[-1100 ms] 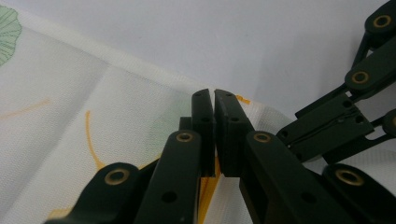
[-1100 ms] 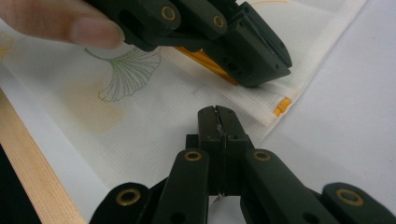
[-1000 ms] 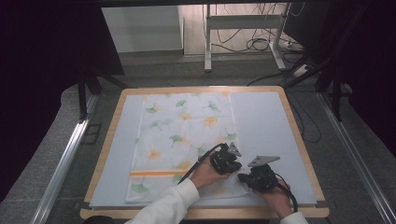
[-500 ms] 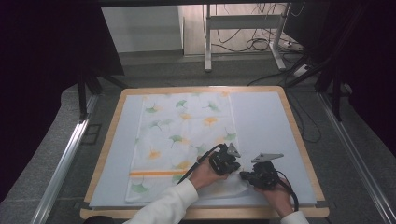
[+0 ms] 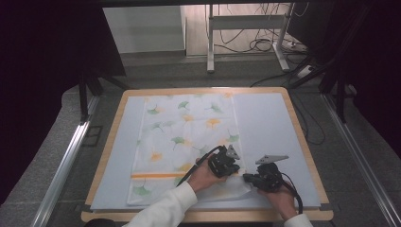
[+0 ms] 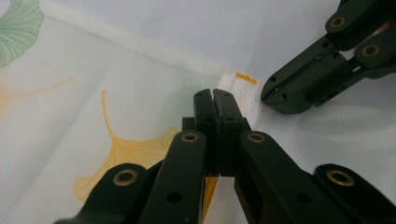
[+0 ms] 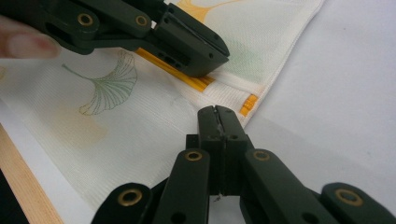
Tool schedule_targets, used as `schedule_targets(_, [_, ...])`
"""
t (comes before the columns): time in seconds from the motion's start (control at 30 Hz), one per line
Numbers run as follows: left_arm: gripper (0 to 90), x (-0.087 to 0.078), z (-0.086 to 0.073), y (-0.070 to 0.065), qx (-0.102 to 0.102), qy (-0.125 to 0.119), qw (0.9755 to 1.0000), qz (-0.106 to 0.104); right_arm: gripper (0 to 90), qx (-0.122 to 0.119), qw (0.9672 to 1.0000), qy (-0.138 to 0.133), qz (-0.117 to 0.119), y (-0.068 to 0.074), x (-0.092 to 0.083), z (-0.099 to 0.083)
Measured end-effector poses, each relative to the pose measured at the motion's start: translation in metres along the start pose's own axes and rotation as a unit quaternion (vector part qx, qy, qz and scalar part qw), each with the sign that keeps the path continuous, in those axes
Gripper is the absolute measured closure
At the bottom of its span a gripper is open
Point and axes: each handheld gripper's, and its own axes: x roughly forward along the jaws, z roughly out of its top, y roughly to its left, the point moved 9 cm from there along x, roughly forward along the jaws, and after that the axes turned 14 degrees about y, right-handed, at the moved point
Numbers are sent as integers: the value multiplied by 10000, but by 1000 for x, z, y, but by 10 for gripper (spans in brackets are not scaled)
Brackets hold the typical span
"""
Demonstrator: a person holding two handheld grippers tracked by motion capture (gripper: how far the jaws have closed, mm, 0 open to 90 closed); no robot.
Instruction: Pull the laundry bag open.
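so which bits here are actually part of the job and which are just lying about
Part of the job:
- the ginkgo-print cloth, its near right corner folded over
- the left tongs, shut on the cloth's edge
- the right tongs, shut on the cloth by that corner
- the pale blue mat under the cloth

Just lying about:
- the cables on the floor
- the metal stand behind the table

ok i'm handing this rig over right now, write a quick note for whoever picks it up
Left hand-held gripper: jaws shut, tip at the right hem of the leaf-print cloth, near its orange stripe; whether it pinches fabric is unclear.
Right hand-held gripper: jaws shut, tip at the same near-right corner; grip on the fabric also unclear.
The cloth lies spread on the pale mat; its near-right corner looks turned over.
Done: both grippers brought to that corner.
Left: probably the fold itself. Check both grips before lifting.
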Motion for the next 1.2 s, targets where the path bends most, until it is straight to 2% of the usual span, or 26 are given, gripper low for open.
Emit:
schedule_targets(0.2, [900, -2, -4, 1, -10, 16, 10000, 40, 894, -20, 10000, 30, -11, 0, 0, 0])
schedule_targets(0.27, [900, -3, -6, 3, 57, 57, 10000, 49, 894, -14, 10000, 15, 1, 0, 0, 0])
schedule_targets(0.4, [900, -4, -8, 3, -49, 7, 10000, -7, 894, -9, 10000, 15, 0, 0, 0, 0])
schedule_targets(1.2, [900, -9, -18, 7, -107, 92, 9999, 45, 894, -25, 10000, 0, 10, 0, 0, 0])
